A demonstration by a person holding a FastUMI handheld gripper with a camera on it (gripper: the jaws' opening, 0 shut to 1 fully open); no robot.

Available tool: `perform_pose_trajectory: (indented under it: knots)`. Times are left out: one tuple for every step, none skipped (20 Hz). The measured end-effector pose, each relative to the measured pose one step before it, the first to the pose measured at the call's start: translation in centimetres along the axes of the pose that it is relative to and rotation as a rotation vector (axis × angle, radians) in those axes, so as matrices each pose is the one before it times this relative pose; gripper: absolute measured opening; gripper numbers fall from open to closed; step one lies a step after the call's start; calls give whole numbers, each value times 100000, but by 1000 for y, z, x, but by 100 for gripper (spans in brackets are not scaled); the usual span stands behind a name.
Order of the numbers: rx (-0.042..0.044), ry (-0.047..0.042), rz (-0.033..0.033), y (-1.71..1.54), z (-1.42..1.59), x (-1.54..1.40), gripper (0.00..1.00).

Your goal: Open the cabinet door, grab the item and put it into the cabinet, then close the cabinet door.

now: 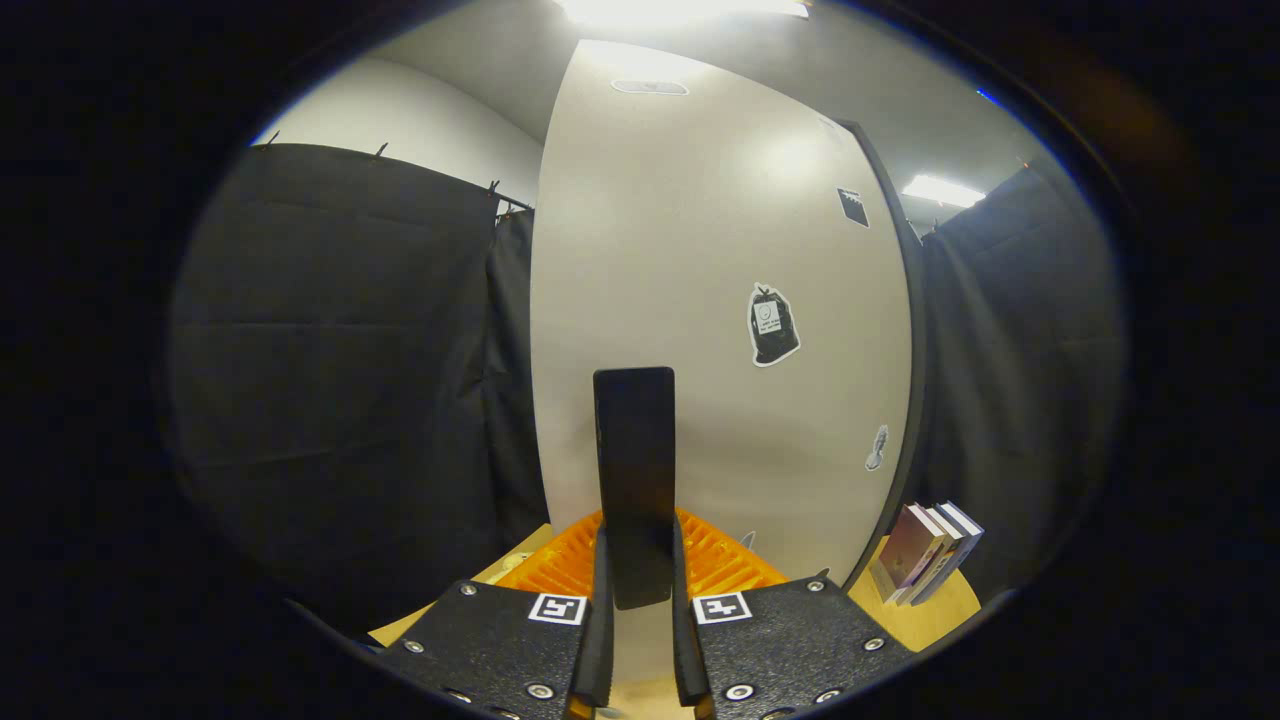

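A flat black rectangular item [634, 450] stands upright between my fingers, and my gripper [638, 545] is shut on its lower end. Just beyond it rises the cabinet's broad white panel [700, 250], with a few stickers and a dark edge along its right side. Whether this panel is the door or a side wall, I cannot tell. No cabinet interior is visible from here.
An orange ribbed rack [725, 565] lies on the wooden table [925, 615] just ahead of my fingers, at the foot of the cabinet. A few books [925, 550] lean together to the right of the cabinet. Black cloth hangs on both sides.
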State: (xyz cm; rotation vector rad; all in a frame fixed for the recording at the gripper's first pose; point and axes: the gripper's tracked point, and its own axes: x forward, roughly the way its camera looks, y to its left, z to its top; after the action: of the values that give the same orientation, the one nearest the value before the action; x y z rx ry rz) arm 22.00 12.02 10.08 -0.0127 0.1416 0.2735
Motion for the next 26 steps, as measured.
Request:
perform_pose_trajectory:
  knots:
    - [635, 46, -410, -238, 103, -447, 25]
    - [420, -183, -439, -273, 113, -479, 25]
    - [-129, -19, -517, -230, 4, -387, 25]
    - [-454, 274, -649, -351, 8, -359, 25]
    - [98, 257, -721, -321, -148, -345, 24]
    - [331, 189, -407, -252, -77, -422, 24]
    - [472, -33, -234, -342, -79, -423, 24]
    - [537, -167, -376, -344, -1, -365, 24]
    - [248, -298, -415, -449, -15, -416, 24]
    - [507, -102, -477, -404, -13, -389, 24]
    - [401, -86, -577, -407, -63, -403, 24]
    - [105, -154, -690, -476, 25, -426, 24]
    - [60, -191, -815, -405, 51, -528, 24]
    - [46, -158, -862, -564, -99, -487, 24]
    - [148, -206, -1057, -610, 31, -507, 24]
    - [745, -41, -1070, -609, 38, -356, 24]
    - [1171, -78, -697, -488, 43, -412, 24]
    - [708, 55, -491, -466, -172, -286, 23]
    - [118, -110, -741, -718, 46, -270, 22]
    - [-298, -248, -1244, -681, 89, -488, 21]
    - [-584, -414, -1886, -686, 68, -389, 20]
    - [-814, -377, -2278, -836, 109, -420, 19]
    - [-1003, -456, -2718, -938, 9, -203, 17]
    - [-1239, -294, -2968, -1046, 60, -147, 17]
    - [-1128, -57, -3085, -983, -81, 23, 17]
    - [-743, -354, -2433, -761, 23, -180, 17]
